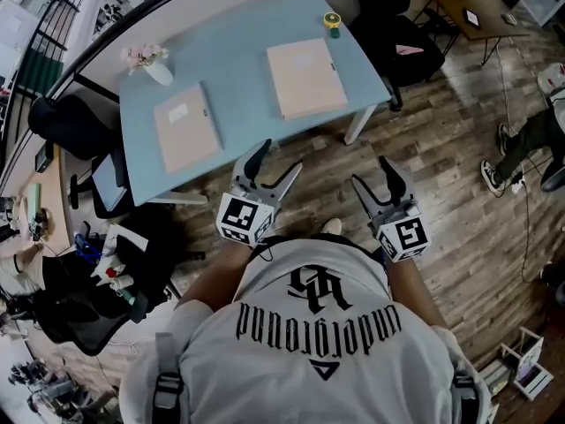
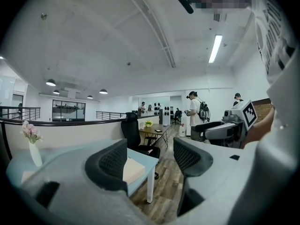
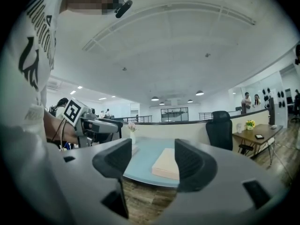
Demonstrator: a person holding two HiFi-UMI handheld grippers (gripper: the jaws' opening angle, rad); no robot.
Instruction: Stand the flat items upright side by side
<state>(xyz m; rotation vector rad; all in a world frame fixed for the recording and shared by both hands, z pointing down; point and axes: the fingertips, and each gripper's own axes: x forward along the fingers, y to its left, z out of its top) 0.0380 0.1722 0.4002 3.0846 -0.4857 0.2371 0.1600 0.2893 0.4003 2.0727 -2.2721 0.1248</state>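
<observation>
Most of the head view is wood-plank floor [image 1: 459, 201], part of a large open office with a white ceiling, a black railing along the upper left and black chairs [image 1: 406, 47] around. A pale blue bench [image 1: 238, 78] on white legs fills the upper middle of the frame. A brown wooden table [image 1: 459, 3] stands in the upper right corner.

At the bottom of the frame, the person's white shirt [image 1: 327, 325] carries black lettering, upside down from this view, that reads "underground" under a logo.

Two flat tan books lie on the bench, well apart, neither upright: one [image 1: 186, 127] at the left of the bench, the other [image 1: 305, 78] right of center. Each has a pale patch on its cover; any writing on it is too small to read.

Below the bench's near edge, over the floor, the left gripper [image 1: 278, 159] and right gripper [image 1: 371, 173] are held side by side, each cube showing a black-and-white square marker. Both sets of jaws stand apart with nothing between them; each gripper view shows only bench, book and floor through the gap.

A white vase of pink flowers [image 1: 157, 69] sits at the bench's upper left corner, and a small yellow-and-green round object [image 1: 332, 20] sits at its upper right edge.
</observation>
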